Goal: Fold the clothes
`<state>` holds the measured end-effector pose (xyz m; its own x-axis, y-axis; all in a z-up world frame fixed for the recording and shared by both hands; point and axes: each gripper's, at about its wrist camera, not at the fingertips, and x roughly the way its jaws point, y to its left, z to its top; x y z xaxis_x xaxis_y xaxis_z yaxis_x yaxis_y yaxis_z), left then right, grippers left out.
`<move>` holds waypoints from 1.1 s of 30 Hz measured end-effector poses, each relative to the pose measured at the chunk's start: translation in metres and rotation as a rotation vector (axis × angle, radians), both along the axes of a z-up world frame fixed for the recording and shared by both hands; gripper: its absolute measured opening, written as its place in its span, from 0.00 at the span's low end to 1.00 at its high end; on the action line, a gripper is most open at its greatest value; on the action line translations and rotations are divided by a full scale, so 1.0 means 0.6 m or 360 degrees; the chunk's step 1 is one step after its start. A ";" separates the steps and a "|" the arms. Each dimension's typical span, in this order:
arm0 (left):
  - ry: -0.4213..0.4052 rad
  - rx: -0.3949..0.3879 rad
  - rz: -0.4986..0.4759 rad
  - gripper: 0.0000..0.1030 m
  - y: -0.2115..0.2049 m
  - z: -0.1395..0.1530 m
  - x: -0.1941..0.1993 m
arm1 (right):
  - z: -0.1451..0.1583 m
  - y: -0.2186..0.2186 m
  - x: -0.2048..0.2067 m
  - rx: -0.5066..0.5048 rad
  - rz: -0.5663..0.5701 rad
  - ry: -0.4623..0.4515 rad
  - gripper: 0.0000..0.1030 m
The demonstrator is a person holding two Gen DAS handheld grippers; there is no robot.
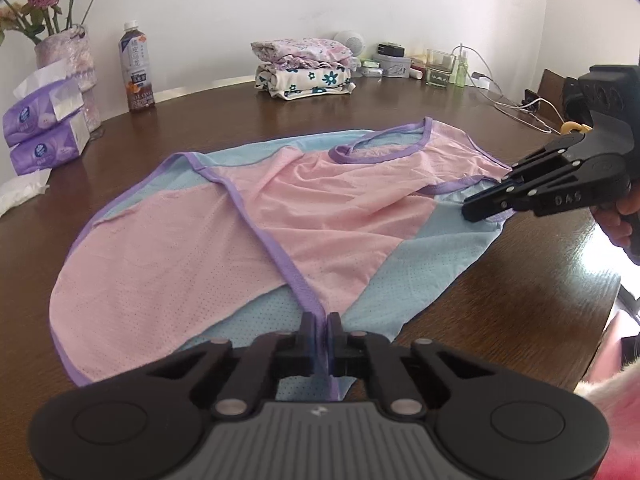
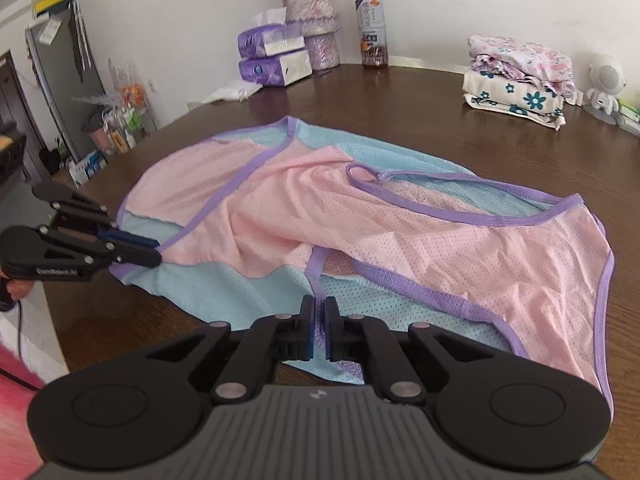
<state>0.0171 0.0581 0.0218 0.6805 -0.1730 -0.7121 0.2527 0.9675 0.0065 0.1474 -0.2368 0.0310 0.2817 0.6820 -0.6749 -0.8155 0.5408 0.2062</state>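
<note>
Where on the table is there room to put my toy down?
Bare brown wooden table lies between the pink and blue mesh garment and the folded floral clothes stack, near the brown drink bottle. It's crowded by the purple tissue packs and pink vase. Both tongs, left and right, clamp the near edge.

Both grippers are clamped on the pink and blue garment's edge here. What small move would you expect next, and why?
Probably lift both corners slightly and carry them across toward the far edge. The left gripper and right gripper are shut on the purple trim of the garment, which lies partly folded and rumpled on the table, so one more fold seems due.
</note>
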 end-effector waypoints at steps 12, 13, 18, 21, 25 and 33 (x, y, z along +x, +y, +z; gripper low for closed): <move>0.0035 -0.0143 -0.0090 0.07 0.021 0.014 -0.022 | -0.003 -0.057 -0.044 0.0066 -0.0113 0.0158 0.07; 0.0045 -0.0159 -0.0089 0.11 0.022 0.012 -0.023 | -0.006 -0.059 -0.046 0.0074 -0.0123 0.0167 0.08; 0.0058 -0.0220 -0.0049 0.24 0.029 0.009 -0.027 | -0.016 -0.053 -0.046 0.0082 -0.0146 0.0182 0.13; 0.0078 -0.0206 -0.0048 0.28 0.027 0.001 -0.027 | -0.020 -0.046 -0.043 0.0079 -0.0152 0.0183 0.18; 0.0054 -0.0136 -0.0125 0.01 0.017 -0.001 -0.032 | -0.025 -0.038 -0.038 0.0074 -0.0173 0.0181 0.07; 0.0066 -0.0066 -0.0197 0.02 0.021 0.004 -0.041 | -0.022 -0.041 -0.036 0.0042 -0.0185 0.0174 0.10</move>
<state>-0.0073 0.0705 0.0242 0.6223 -0.2833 -0.7297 0.3692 0.9282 -0.0456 0.1258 -0.2612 0.0176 0.2859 0.6671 -0.6879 -0.7196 0.6236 0.3056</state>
